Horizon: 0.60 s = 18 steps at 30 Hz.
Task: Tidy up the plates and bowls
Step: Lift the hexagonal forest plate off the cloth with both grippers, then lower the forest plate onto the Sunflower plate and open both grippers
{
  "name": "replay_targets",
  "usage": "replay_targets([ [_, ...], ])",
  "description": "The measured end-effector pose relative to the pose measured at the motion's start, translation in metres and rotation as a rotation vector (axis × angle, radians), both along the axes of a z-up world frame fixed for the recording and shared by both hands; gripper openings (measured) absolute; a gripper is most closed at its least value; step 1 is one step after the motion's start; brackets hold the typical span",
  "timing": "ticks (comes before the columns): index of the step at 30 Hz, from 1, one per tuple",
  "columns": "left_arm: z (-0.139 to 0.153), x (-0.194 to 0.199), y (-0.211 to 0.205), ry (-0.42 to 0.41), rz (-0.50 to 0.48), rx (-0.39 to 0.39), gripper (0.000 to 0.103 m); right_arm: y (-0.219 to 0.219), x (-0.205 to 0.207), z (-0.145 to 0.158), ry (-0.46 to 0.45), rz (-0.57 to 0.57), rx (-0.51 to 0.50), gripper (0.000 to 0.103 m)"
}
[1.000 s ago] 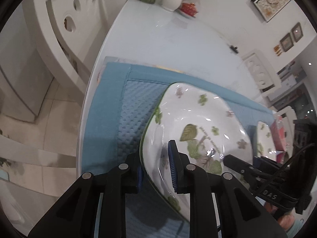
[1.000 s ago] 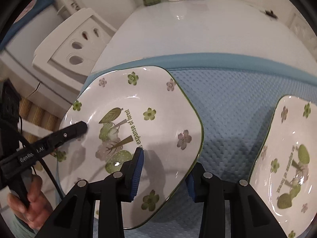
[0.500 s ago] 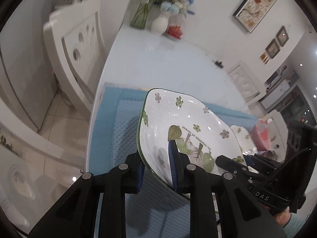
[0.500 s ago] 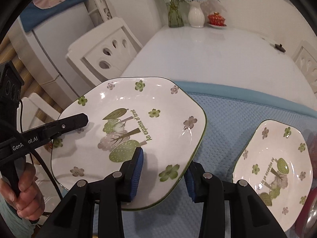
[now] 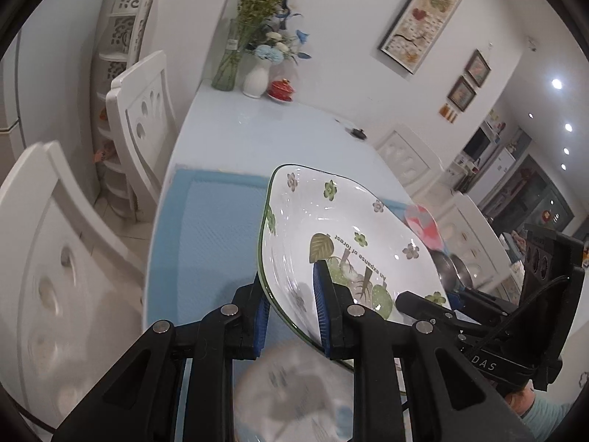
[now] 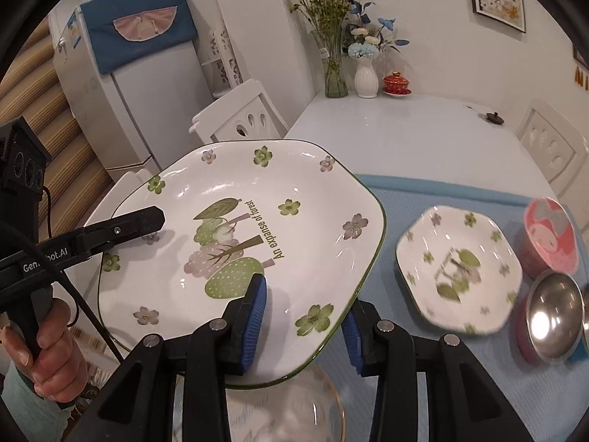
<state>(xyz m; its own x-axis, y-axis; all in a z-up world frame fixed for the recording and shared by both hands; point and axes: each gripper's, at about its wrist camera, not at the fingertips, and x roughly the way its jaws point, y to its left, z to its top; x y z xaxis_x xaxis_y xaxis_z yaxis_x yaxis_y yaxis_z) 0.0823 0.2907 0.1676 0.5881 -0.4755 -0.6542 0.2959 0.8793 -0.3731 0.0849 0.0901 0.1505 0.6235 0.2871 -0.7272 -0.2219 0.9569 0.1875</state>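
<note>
Blue mat (image 6: 460, 364): two floral plates (image 6: 239, 243), two bowls (image 6: 548, 235).

I see the big plate (image 6: 239, 254) at frame centre above the mat (image 6: 434, 368); a smaller plate (image 6: 460, 269) lies right, two bowls (image 6: 552, 316) beyond it.

In the right wrist view, the blue mat (image 6: 423, 191) lies bare from 12 to 1 o'clock. A small plate (image 6: 460, 269), pink bowl (image 6: 548, 235) and steel bowl (image 6: 552, 320) block 3 o'clock; a gold-rimmed glass dish (image 6: 294, 416) sits at 6.
</note>
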Motion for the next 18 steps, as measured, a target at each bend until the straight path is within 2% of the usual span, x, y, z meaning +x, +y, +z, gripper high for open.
replay_targets([
  [5,-0.015,-0.055,-0.012,0.053,-0.024,0.009,0.019,-0.007,-0.07,-0.004,0.026,-0.013,-0.058,0.038],
  [9,-0.043,-0.091,-0.018,0.125,-0.029,0.016,0.019,-0.014,-0.11,-0.03,0.106,-0.018,-0.065,0.038],
  [14,-0.079,-0.118,-0.018,0.209,-0.01,0.034,0.019,-0.015,-0.142,-0.069,0.197,-0.011,-0.057,0.038],
  [18,-0.102,-0.122,-0.012,0.258,0.002,0.036,0.019,-0.012,-0.146,-0.097,0.257,-0.008,-0.045,0.038],
])
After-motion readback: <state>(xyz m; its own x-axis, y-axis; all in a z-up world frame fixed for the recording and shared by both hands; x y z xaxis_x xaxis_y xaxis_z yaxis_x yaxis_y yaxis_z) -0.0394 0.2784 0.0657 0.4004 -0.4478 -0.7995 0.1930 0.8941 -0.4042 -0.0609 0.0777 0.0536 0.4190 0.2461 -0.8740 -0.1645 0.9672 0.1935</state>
